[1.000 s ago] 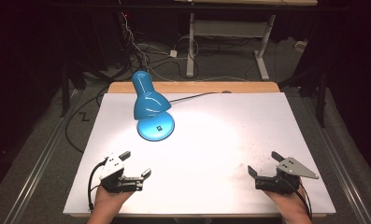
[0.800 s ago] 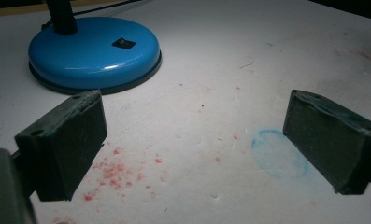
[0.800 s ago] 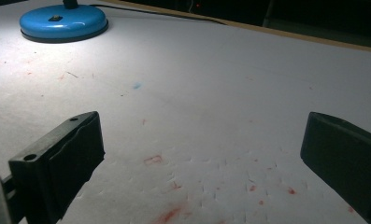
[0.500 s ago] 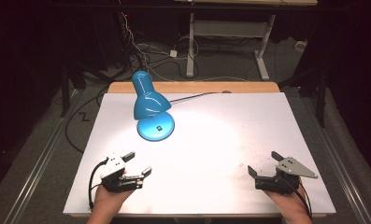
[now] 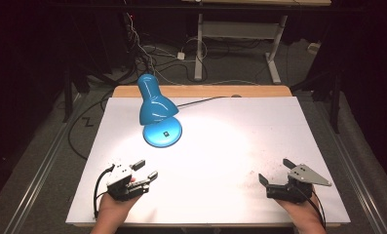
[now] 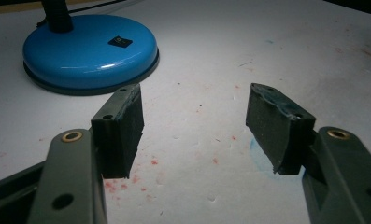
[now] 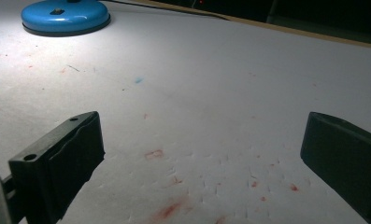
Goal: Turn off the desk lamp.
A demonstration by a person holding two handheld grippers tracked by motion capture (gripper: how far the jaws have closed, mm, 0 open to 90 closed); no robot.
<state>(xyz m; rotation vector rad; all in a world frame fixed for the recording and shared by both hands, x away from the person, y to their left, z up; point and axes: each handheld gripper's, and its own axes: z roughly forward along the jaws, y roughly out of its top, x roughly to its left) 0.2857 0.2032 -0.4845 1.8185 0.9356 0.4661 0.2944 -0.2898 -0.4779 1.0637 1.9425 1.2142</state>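
With the blue desk lamp untouched at the far left of the table, no work is judged begun: left gripper, just narrowed to half-open, and wide-open right gripper are both empty, well short of it.

The table has a wooden top, exposed along its far edge. 1 white sheet, speckled with red marks, covers the remainder. 1 blue desk lamp stands on the sheet, far left of centre.
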